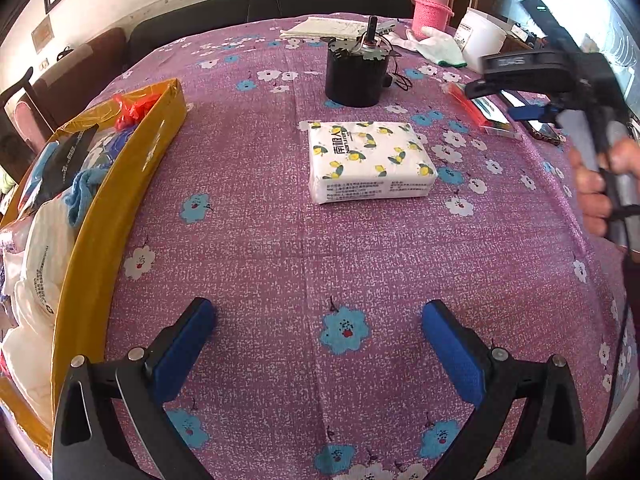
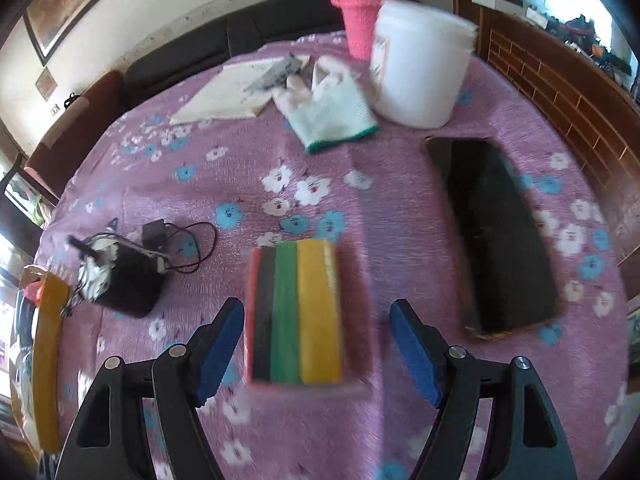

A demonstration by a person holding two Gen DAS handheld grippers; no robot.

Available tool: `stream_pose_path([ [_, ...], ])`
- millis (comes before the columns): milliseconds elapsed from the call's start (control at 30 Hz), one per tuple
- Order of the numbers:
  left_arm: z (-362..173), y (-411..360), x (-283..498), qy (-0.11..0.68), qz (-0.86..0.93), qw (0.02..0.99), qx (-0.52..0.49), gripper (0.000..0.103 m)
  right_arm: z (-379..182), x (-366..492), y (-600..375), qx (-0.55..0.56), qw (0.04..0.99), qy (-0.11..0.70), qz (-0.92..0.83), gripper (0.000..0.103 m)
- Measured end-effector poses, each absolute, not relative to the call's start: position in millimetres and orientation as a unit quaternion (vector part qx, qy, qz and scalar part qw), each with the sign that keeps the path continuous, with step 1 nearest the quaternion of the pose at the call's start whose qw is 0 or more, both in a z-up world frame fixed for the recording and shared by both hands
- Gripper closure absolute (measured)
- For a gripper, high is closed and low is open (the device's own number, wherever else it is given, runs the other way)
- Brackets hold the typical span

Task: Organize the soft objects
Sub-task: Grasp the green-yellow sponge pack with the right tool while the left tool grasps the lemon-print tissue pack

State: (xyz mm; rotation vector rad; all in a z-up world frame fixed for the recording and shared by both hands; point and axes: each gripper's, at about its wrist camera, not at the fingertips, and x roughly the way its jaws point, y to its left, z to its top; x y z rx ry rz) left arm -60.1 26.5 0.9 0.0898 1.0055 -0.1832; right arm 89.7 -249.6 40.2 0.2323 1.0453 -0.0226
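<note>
Purple flowered tablecloth (image 1: 260,240) covers the whole table, dark sofa behind it, so that's my workspace. Biggest thing on it is the yellow cardboard box (image 1: 120,184) at the left edge, already stuffed with soft stuff: white plastic bags, a blue cloth, something red. I'd say the job is well underway, maybe past half, but that's a guess.

What looks left to me: the tissue pack (image 1: 370,160) sitting in the middle of the cloth, well apart from the box, the sponge pack (image 2: 296,312) with its black, green and yellow stripes, and the white knit glove (image 2: 332,116) with a green cuff lying beside the white tub (image 2: 416,68). The black motor thing with wires, the dark phone and the pink-sleeved flask aren't soft, so I reckon they stay.

My left gripper (image 1: 320,316) is spread wide over bare cloth, nothing between the blue pads, tissue pack still ahead of it. My right gripper (image 2: 318,320) is apart too, the sponge pack sits between the pads but they aren't pressing on it, from what I can see. That view is blurry.

Writing: the tissue pack has big Chinese characters on top plus fine print on its side, too small for me to read. Tub label is unreadable too.
</note>
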Motion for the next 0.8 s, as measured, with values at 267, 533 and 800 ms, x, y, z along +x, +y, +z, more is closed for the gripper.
stream_pose_path([
  [267,8.1,43.3,-63.4,0.478,-0.122,0.870,-0.021,0.000,37.6,76.7,-210.4,0.021,0.868,0.496,-0.002,0.060],
  [533,42.5,31.8,-29.6,0.440,-0.149,0.884,0.052,0.000,39.8,5.1,-188.3,0.040,0.856,0.503,0.112,0.060],
  [800,26.6,-27.1,9.0,0.396,-0.244,0.844,0.267,0.000,34.9,-13.8,-205.7,0.112,0.853,0.493,0.132,0.060],
])
